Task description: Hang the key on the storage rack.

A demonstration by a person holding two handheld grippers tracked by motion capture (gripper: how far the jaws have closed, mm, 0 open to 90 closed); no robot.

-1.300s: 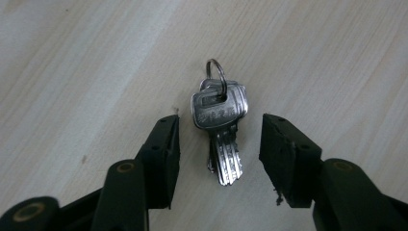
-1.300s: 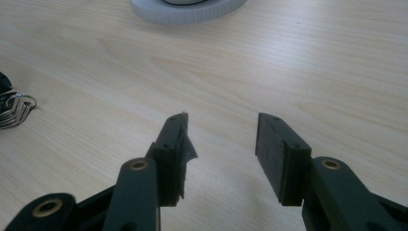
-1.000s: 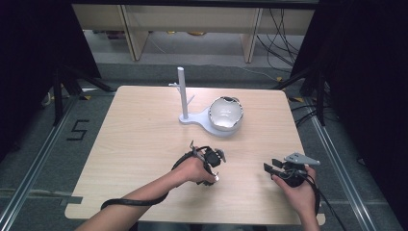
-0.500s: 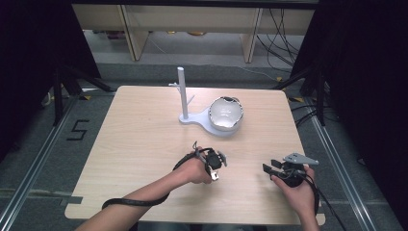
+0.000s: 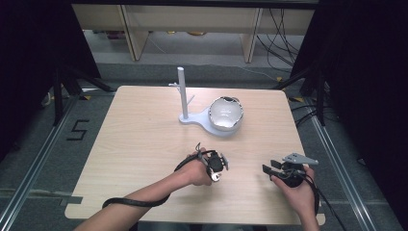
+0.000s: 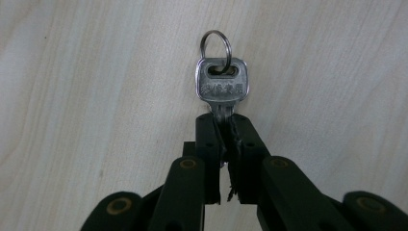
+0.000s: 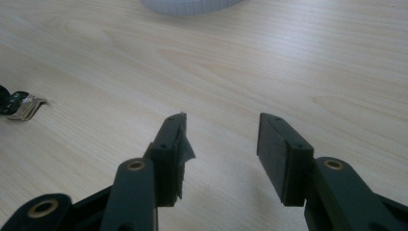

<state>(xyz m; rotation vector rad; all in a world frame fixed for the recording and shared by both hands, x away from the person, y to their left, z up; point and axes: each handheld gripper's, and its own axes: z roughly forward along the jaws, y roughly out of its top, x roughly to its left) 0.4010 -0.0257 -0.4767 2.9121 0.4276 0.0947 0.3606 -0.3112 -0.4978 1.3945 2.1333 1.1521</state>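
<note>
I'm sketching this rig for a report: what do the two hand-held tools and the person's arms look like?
Both are black two-jaw tools with brass-coloured pivot pins. The left tool has flat rectangular pads with small screw holes; a black cable trails from it along the forearm. The right tool has the same pads and carries a grey three-cornered plate on top. The forearms are bare, no sleeves in view.
</note>
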